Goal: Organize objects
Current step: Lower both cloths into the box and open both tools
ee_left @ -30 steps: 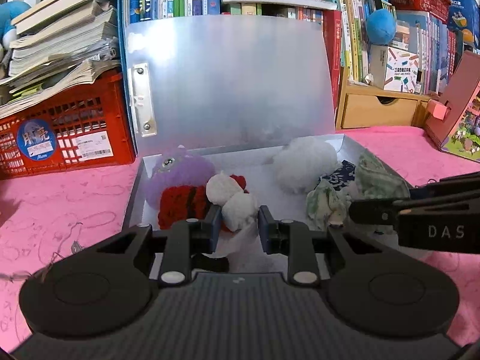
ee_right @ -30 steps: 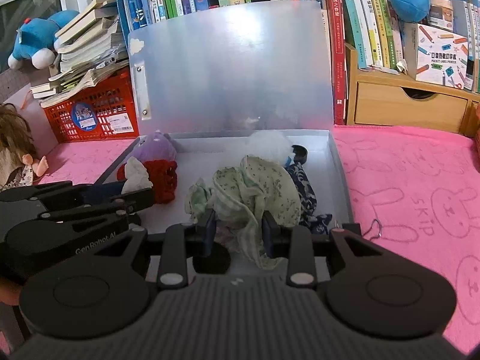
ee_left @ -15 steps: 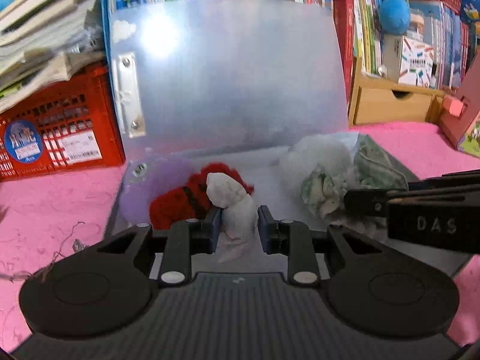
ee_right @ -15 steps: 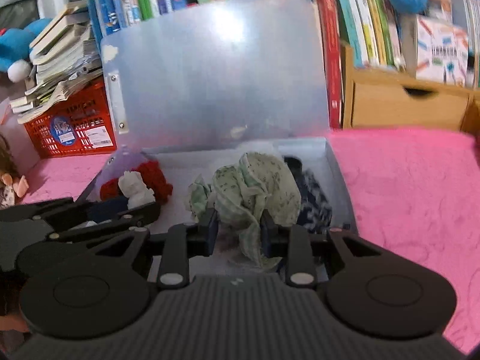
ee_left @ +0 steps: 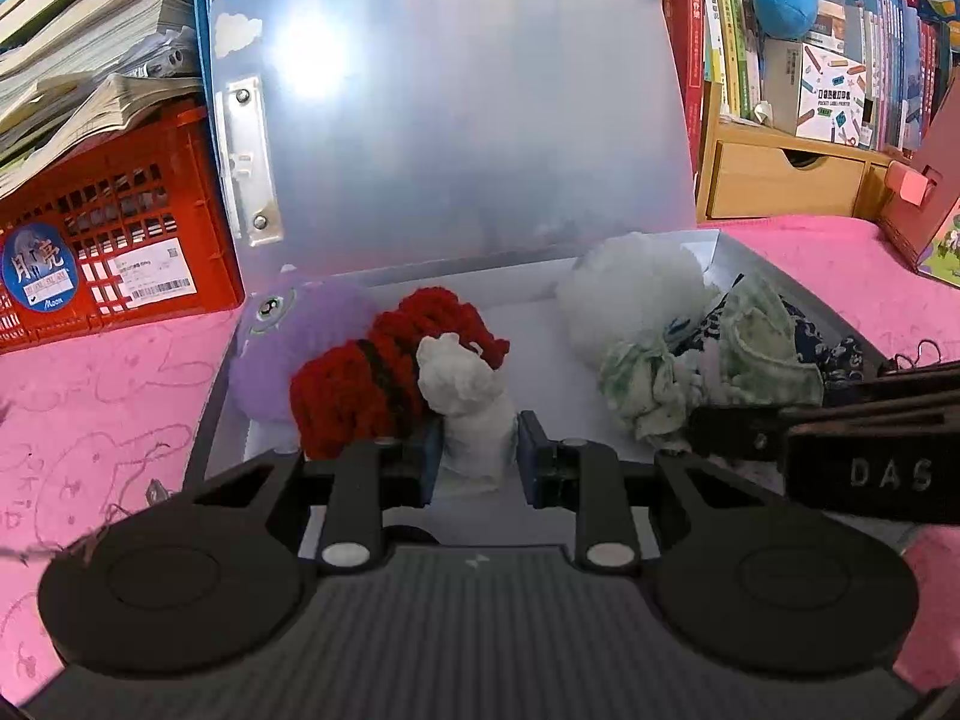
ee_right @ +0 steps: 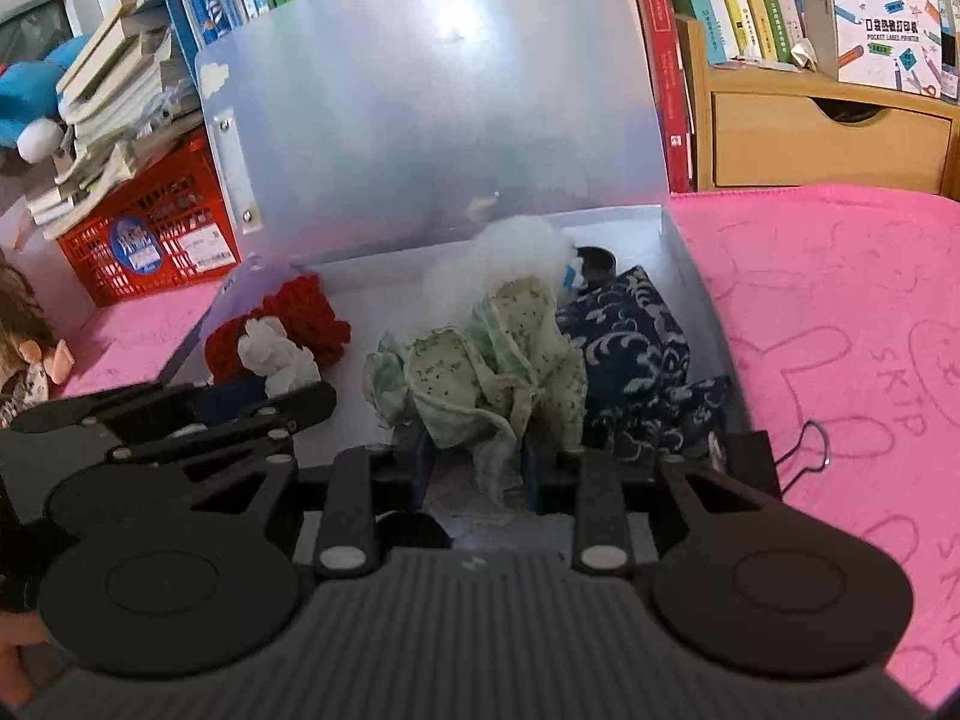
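Both grippers pinch cloth — the left gripper [ee_left: 477, 459] a white rag [ee_left: 467, 408], the right gripper [ee_right: 477, 462] a green speckled cloth [ee_right: 498, 360] — now lowered deeper over the open box [ee_left: 540, 324] than a second ago; release looks near.

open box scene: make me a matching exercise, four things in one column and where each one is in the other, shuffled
Things
1. white cloth
2. green dotted cloth
3. purple plush
4. binder clip

Places
A. on the pink mat outside the box
B. between the left gripper's fingers
C. between the right gripper's fingers
D. in the box's back left corner

Pairs: 1-B, 2-C, 3-D, 4-A
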`<action>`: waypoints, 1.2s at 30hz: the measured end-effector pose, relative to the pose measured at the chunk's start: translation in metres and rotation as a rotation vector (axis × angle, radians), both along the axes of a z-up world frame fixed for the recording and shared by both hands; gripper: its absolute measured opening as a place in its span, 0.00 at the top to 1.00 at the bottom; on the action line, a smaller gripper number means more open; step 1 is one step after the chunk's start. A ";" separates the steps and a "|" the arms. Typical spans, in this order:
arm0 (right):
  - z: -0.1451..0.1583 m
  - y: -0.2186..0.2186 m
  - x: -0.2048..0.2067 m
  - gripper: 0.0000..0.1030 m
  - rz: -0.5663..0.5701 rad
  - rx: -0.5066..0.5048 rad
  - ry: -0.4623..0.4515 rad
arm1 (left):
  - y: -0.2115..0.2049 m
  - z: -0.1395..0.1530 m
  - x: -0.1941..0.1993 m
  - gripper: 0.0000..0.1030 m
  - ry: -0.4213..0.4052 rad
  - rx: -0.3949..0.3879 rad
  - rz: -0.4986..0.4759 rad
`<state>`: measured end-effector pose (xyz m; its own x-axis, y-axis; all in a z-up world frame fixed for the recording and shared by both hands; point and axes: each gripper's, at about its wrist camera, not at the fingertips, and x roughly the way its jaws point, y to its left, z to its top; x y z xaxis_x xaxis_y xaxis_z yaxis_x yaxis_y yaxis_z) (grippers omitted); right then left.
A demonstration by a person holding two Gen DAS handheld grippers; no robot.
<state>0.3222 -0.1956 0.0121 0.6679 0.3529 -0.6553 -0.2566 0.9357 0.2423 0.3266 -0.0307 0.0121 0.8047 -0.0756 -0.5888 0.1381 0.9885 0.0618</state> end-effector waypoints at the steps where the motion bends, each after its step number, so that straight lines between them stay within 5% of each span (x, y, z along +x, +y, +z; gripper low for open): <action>1: 0.000 0.002 -0.001 0.65 0.002 -0.010 -0.008 | -0.001 0.000 0.000 0.70 0.001 0.002 0.002; 6: -0.001 0.002 -0.002 0.64 -0.002 -0.017 -0.013 | -0.003 -0.002 0.000 0.70 0.005 0.010 0.007; 10: 0.002 0.002 -0.006 0.46 -0.011 -0.010 -0.032 | -0.001 -0.002 0.000 0.69 0.014 -0.008 0.020; 17: 0.010 -0.002 -0.013 0.40 -0.008 0.020 -0.055 | 0.001 -0.002 -0.002 0.68 0.029 -0.023 0.032; 21: 0.016 -0.003 -0.017 0.33 -0.017 0.014 -0.084 | 0.003 -0.001 -0.004 0.52 0.036 -0.040 0.041; 36: 0.025 -0.008 -0.027 0.24 -0.041 0.002 -0.117 | 0.003 0.005 -0.016 0.28 0.022 -0.023 0.032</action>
<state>0.2955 -0.2040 0.0366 0.7535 0.3253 -0.5714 -0.2448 0.9454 0.2154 0.3111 -0.0280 0.0173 0.7938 -0.0640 -0.6049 0.1078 0.9935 0.0364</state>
